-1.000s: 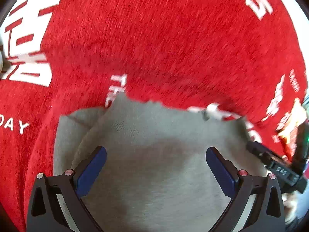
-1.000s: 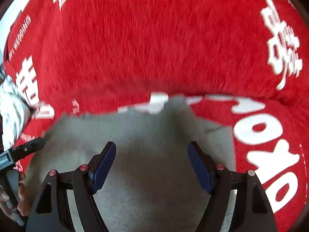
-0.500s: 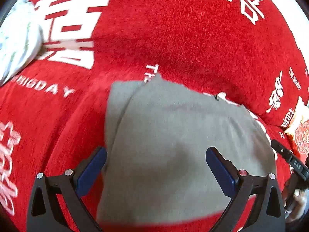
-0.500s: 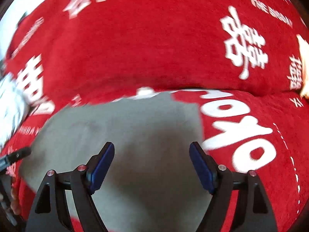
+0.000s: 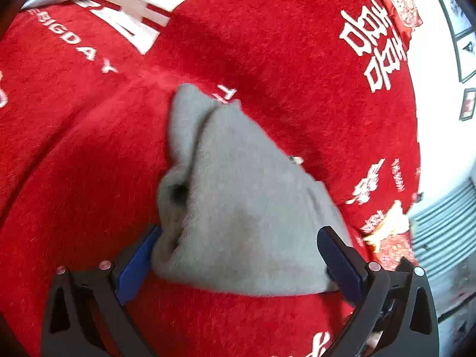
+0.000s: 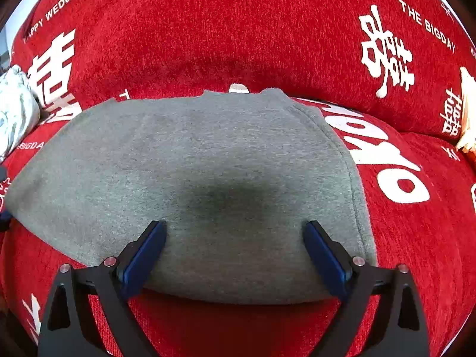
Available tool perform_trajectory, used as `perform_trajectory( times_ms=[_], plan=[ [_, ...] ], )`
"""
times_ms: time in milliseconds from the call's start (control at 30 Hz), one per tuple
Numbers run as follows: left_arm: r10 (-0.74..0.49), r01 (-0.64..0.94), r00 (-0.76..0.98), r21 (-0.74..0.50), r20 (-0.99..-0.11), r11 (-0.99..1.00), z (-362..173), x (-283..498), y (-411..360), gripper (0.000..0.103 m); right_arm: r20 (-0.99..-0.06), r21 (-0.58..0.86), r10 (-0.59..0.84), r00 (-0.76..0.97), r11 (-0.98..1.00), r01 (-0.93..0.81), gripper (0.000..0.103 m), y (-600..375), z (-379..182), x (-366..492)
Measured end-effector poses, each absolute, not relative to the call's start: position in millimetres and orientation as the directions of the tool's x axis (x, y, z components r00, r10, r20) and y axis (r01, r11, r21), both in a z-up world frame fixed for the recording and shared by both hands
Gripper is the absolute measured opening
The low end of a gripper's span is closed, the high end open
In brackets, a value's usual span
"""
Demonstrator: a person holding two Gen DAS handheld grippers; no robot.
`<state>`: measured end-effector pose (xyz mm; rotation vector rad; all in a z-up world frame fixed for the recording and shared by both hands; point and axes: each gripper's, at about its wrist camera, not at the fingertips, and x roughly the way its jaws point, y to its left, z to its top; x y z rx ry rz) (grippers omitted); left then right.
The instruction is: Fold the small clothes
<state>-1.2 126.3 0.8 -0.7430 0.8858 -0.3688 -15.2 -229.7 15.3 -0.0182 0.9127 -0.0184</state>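
Grey garment [image 6: 190,178] lies folded on the red blanket [image 6: 238,29] with white lettering. Right gripper [image 6: 235,255] hovers over its near edge, jaws spread after just widening, nothing pinched. Left gripper [image 5: 238,255] is spread too, its blue pads either side of the rumpled cloth

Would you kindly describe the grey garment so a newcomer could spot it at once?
Start from the red plush blanket with white lettering covering everything. In its middle lies the plain grey knit garment, folded flat. It is the only grey, unprinted item; the pale crumpled cloth lies at the left edge.
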Motion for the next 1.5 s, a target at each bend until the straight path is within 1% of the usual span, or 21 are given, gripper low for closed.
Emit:
perform_trajectory(
  times_ms=[133,200,267,333,400,500,567,633,733,933,1033,1067,1100,1133,1167,1200,1233,1267,1367,1433,1500],
  plan=[
    [-0.621,0.05,0.599,-0.75,-0.506,0.659,1,7,127,0.102,-0.8,-0.005,-0.015,0.6,1.0,0.019,0.096,-229,18,-14],
    [-0.611,0.058,0.608,-0.739,-0.507,0.671,1,9,123,0.095,-0.804,0.002,-0.002,0.594,1.0,0.006,0.096,-223,22,-11],
    [-0.626,0.051,0.596,-0.754,-0.503,0.655,-4,14,124,0.056,-0.804,0.002,0.007,0.595,1.0,-0.01,0.096,-215,27,-8],
    [-0.627,0.01,0.597,-0.777,-0.501,0.63,-13,18,128,0.046,-0.803,-0.004,0.02,0.596,0.999,-0.04,0.096,-202,34,-3],
    [-0.643,0.013,0.612,-0.807,-0.46,0.59,-16,14,135,0.046,-0.805,-0.004,0.047,0.592,0.996,-0.084,0.096,-185,43,8],
    [-0.65,0.024,0.611,-0.811,-0.451,0.585,-17,13,136,0.046,-0.807,0.015,0.093,0.584,0.99,-0.138,0.096,-157,56,34],
    [-0.645,0.008,0.606,-0.807,-0.466,0.591,-19,14,136,0.037,-0.808,0.047,0.134,0.573,0.985,-0.164,0.096,-136,63,55],
    [-0.649,-0.007,0.607,-0.82,-0.459,0.573,-23,17,140,0.034,-0.825,0.082,0.183,0.534,0.975,-0.207,0.096,-109,65,83],
    [-0.659,-0.028,0.61,-0.842,-0.441,0.538,-27,18,146,0.032,-0.857,0.071,0.202,0.475,0.958,-0.278,0.096,-58,58,119],
    [-0.622,-0.039,0.587,-0.786,-0.518,0.617,-20,21,138,0.032,-0.932,0.105,0.223,0.284,0.92,-0.377,0.096,36,22,175],
    [-0.604,-0.041,0.555,-0.744,-0.572,0.667,-14,22,137,0.042,-0.973,0.016,0.107,0.202,0.915,-0.404,0.095,70,-11,185],
    [-0.58,-0.054,0.556,-0.722,-0.596,0.69,-12,21,138,0.043,-0.976,-0.072,0.024,0.215,0.9,-0.429,0.091,81,-20,184],
    [-0.574,-0.051,0.556,-0.714,-0.602,0.699,-11,20,140,0.045,-0.961,-0.172,-0.043,0.273,0.867,-0.468,0.079,90,-24,179],
    [-0.586,-0.038,0.556,-0.722,-0.589,0.69,-10,18,142,0.062,-0.954,-0.186,-0.04,0.297,0.857,-0.481,0.054,92,-21,176],
    [-0.601,-0.023,0.563,-0.738,-0.567,0.675,-8,16,144,0.074,-0.952,-0.188,-0.041,0.305,0.862,-0.472,0.038,88,-16,177],
    [-0.596,-0.02,0.578,-0.739,-0.558,0.673,-6,14,146,0.083,-0.958,-0.134,0.002,0.288,0.883,-0.451,0.026,77,-7,181],
    [-0.577,-0.024,0.602,-0.734,-0.553,0.679,-3,11,148,0.099,-0.961,-0.079,0.046,0.271,0.899,-0.432,0.019,68,-2,184],
    [-0.542,-0.041,0.633,-0.723,-0.553,0.69,0,7,151,0.103,-0.959,-0.008,0.106,0.263,0.916,-0.401,0.018,55,6,186],
    [-0.541,-0.047,0.623,-0.718,-0.565,0.695,-3,9,153,0.103,-0.923,0.169,0.275,0.268,0.918,-0.358,0.015,23,25,181],
    [-0.551,-0.048,0.631,-0.736,-0.547,0.675,-5,10,157,0.103,-0.877,0.309,0.396,0.273,0.899,-0.31,0.009,-5,31,177],
    [-0.544,-0.039,0.631,-0.724,-0.552,0.689,-4,11,156,0.103,-0.839,0.407,0.467,0.278,0.879,-0.25,0.008,-28,30,177]
  ],
)
